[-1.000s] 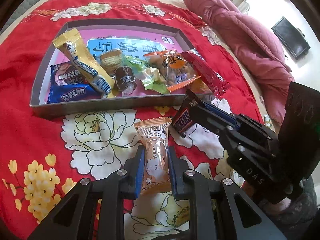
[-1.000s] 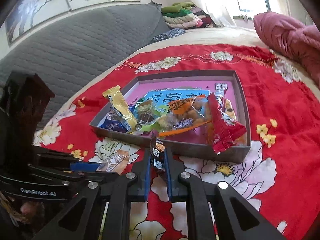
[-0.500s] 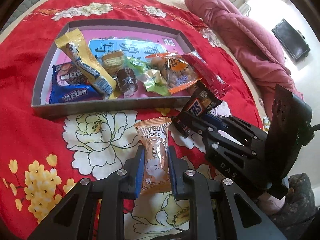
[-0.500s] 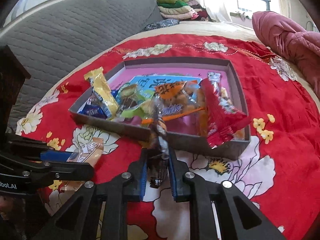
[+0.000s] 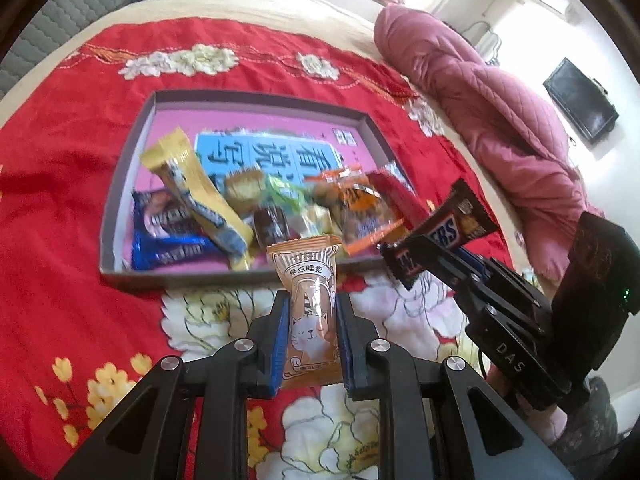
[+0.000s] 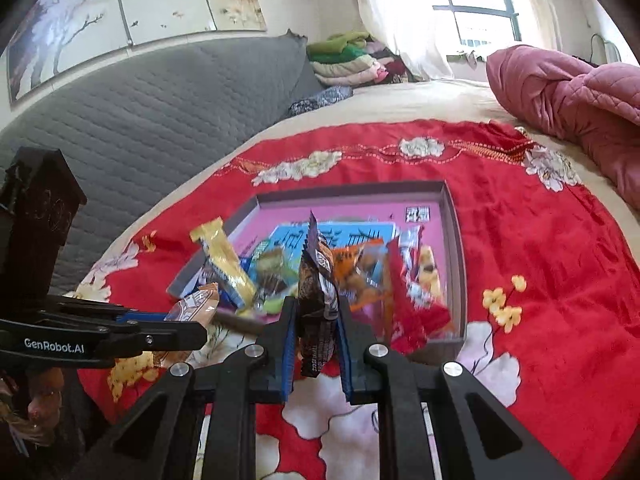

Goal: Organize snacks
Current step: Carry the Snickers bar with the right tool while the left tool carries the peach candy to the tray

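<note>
A red floral cloth [image 5: 60, 208] is spread on the bed; a shallow box [image 5: 120, 208] of mixed snacks is set on it. Left gripper [image 5: 312, 316] — clamped on an orange cat-print packet [image 5: 310, 304], held just short of the box's near wall. Right gripper [image 6: 316, 320] — pinched on a Snickers bar [image 6: 318, 292], raised beside the box's near right corner.

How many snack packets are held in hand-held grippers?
2: the cat-print packet in the left hand-held gripper, the Snickers bar in the right hand-held gripper.
</note>
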Motion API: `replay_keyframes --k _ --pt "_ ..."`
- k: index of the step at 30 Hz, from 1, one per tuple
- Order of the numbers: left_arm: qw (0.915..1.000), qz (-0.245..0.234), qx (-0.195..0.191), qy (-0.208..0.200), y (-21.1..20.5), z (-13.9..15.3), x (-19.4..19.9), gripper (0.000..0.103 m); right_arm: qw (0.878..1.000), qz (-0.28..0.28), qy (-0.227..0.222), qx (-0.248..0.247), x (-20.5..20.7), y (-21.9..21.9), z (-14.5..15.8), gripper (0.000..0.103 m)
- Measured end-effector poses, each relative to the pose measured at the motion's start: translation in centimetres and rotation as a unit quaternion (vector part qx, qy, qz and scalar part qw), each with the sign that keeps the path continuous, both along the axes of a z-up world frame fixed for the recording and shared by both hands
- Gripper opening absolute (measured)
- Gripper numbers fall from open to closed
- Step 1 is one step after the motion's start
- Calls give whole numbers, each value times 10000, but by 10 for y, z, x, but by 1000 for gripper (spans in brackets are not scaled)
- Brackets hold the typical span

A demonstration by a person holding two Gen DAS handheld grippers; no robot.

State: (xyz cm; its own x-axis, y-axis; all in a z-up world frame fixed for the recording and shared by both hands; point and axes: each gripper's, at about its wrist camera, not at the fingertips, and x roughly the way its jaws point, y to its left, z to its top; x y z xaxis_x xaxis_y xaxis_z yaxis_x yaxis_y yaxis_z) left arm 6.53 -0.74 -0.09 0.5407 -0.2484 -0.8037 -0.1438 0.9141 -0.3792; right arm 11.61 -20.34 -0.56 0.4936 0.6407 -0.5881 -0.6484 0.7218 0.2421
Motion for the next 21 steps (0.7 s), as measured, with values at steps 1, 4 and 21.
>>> replay_keyframes --k 1,4,21 --pt "10000 36 32 -28 2 2 2 23 10000 -8 -26 17 2 1 2 18" --pt "9998 140 116 -100 9 6 11 23 9999 -41 -33 96 9 4 5 18" --pt "9978 430 501 -57 22 -4 50 23 9989 247 321 243 26 44 -11 18"
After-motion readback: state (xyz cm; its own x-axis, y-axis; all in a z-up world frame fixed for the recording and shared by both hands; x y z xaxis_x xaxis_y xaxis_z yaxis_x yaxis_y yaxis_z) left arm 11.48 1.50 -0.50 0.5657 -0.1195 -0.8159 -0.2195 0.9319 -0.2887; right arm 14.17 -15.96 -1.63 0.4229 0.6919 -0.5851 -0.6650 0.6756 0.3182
